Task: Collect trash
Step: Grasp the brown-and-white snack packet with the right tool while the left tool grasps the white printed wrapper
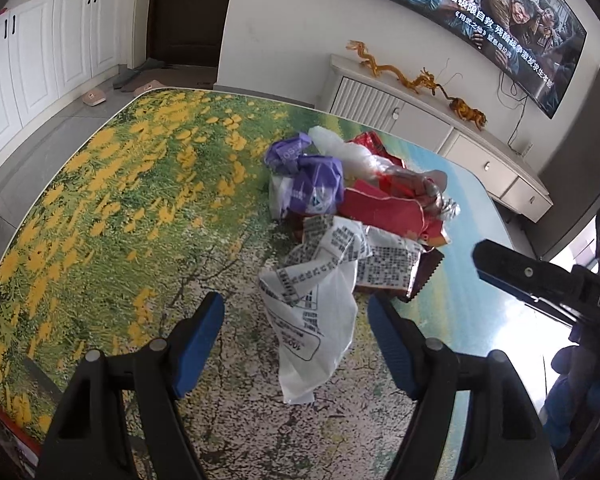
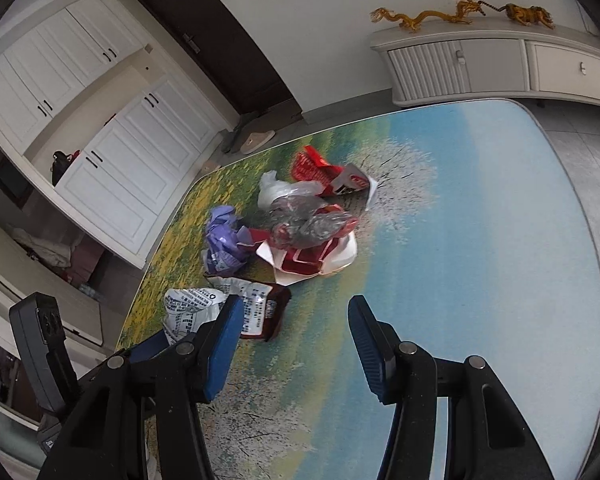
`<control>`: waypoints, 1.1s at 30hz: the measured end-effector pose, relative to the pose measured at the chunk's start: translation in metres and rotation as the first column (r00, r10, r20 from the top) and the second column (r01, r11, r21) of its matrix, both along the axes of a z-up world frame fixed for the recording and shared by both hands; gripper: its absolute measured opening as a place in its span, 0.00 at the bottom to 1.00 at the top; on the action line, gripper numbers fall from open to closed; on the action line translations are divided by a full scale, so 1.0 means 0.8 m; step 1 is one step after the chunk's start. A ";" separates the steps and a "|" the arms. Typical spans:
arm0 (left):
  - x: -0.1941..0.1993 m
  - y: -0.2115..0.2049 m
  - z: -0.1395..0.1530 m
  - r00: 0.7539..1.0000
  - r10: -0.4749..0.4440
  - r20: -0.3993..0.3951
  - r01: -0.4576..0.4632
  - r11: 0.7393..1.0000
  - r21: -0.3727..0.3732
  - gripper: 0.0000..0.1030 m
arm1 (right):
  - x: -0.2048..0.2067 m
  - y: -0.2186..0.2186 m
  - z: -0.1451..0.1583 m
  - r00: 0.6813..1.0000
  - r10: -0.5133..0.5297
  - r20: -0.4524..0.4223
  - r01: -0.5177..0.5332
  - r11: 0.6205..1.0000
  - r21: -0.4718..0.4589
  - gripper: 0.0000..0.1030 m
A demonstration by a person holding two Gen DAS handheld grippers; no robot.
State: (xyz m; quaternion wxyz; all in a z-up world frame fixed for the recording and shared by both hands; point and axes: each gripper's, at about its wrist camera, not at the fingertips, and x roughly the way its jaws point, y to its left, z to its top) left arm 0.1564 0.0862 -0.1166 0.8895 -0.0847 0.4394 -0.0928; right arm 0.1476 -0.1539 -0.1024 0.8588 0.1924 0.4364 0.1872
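Note:
A heap of trash lies on the table with the printed landscape cloth (image 1: 100,208). It holds a white printed wrapper (image 1: 312,316), a brown-edged snack wrapper (image 1: 396,268), a red packet (image 1: 388,208), a purple crumpled bag (image 1: 312,184) and clear plastic (image 1: 352,156). My left gripper (image 1: 296,336) is open, its fingers on either side of the white wrapper's near end. My right gripper (image 2: 296,340) is open and empty, just short of the brown wrapper (image 2: 264,312); the red packet (image 2: 312,256) and purple bag (image 2: 224,240) lie beyond. One right finger (image 1: 512,272) shows at the left view's right edge.
A white TV cabinet (image 1: 440,128) with golden dragon figures (image 1: 400,74) stands beyond the table, under a wall TV (image 1: 480,12). White cupboards (image 1: 40,64) and a dark door (image 1: 192,12) are at the far left. A red object (image 1: 8,440) sits at the table's near left corner.

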 end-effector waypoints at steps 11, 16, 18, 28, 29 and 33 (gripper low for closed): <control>-0.004 -0.007 -0.012 0.999 -0.037 -0.005 0.037 0.999 -0.022 0.44 | 0.031 0.034 -0.030 0.997 0.017 -0.076 -0.009 0.994 0.106 0.50; -0.010 -0.003 -0.012 0.999 -0.039 -0.005 0.039 0.998 -0.047 0.34 | 0.027 0.028 -0.044 0.994 0.011 -0.104 0.006 0.987 0.159 0.27; -0.015 0.000 -0.008 0.999 -0.040 0.003 0.040 0.998 -0.053 0.32 | 0.022 0.022 -0.045 0.995 0.000 -0.102 0.019 0.984 0.179 0.24; -0.044 0.002 0.028 0.995 -0.049 0.083 0.056 0.996 -0.077 0.29 | -0.043 -0.032 -0.012 0.997 -0.075 -0.031 0.079 0.978 0.192 0.22; -0.048 0.001 0.031 0.995 -0.050 0.090 0.057 0.995 -0.079 0.29 | -0.052 -0.036 -0.007 0.996 -0.086 -0.021 0.089 0.978 0.191 0.22; -0.065 -0.004 0.049 0.991 -0.063 0.121 0.074 0.994 -0.086 0.28 | -0.094 -0.063 0.011 0.989 -0.144 0.025 0.137 0.974 0.180 0.22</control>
